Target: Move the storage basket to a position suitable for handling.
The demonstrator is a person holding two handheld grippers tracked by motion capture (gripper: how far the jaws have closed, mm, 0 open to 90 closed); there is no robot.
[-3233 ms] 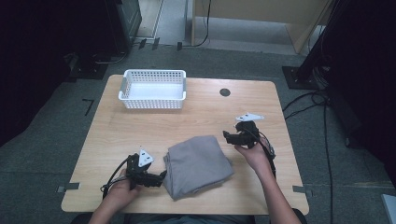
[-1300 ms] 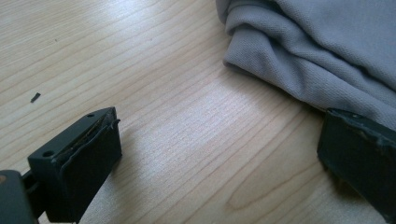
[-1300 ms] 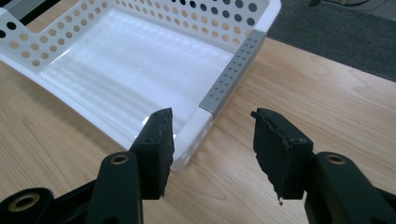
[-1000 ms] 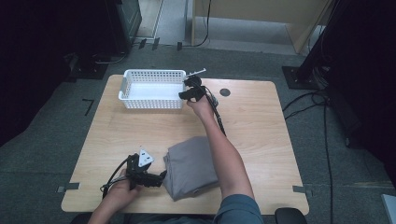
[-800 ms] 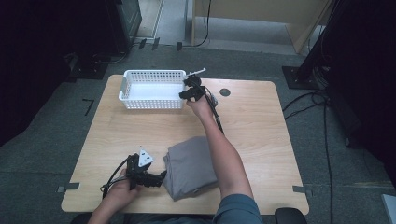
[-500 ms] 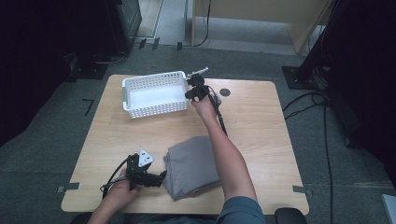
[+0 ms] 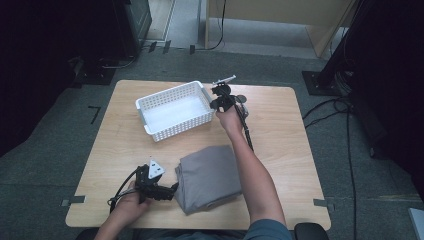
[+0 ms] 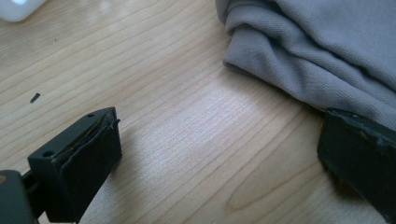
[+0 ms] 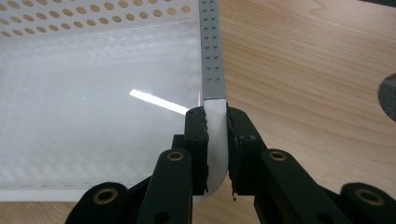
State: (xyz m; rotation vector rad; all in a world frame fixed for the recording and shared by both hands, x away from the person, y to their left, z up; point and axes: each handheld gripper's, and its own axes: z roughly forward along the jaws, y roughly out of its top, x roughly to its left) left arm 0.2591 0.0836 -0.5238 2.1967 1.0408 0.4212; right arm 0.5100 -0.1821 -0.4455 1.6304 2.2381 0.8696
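A white perforated basket (image 7: 182, 127) sits askew on the far half of the wooden table (image 7: 285, 145). My right gripper (image 7: 218, 98) is shut on the rim at its far right corner. In the right gripper view the pads (image 9: 216, 135) press on the rim's white corner (image 9: 212, 51); the jaws have just been closing on it. A folded grey cloth (image 7: 207, 177) lies near the front edge. To its left my left gripper (image 7: 167, 191) rests low on the table, open. In the left gripper view the cloth (image 8: 327, 42) meets one jaw, with bare wood between the jaws (image 8: 219, 158).
A round dark cable hole (image 7: 241, 98) is in the table just right of the right gripper. The person's right forearm (image 7: 250, 165) crosses over the cloth's right side. Dark equipment and cables stand on the floor around the table.
The right gripper crossed from beside the cloth to the basket's right end and took its corner rim. The basket has since turned askew, its right end swung away from the person. The left gripper stayed put.
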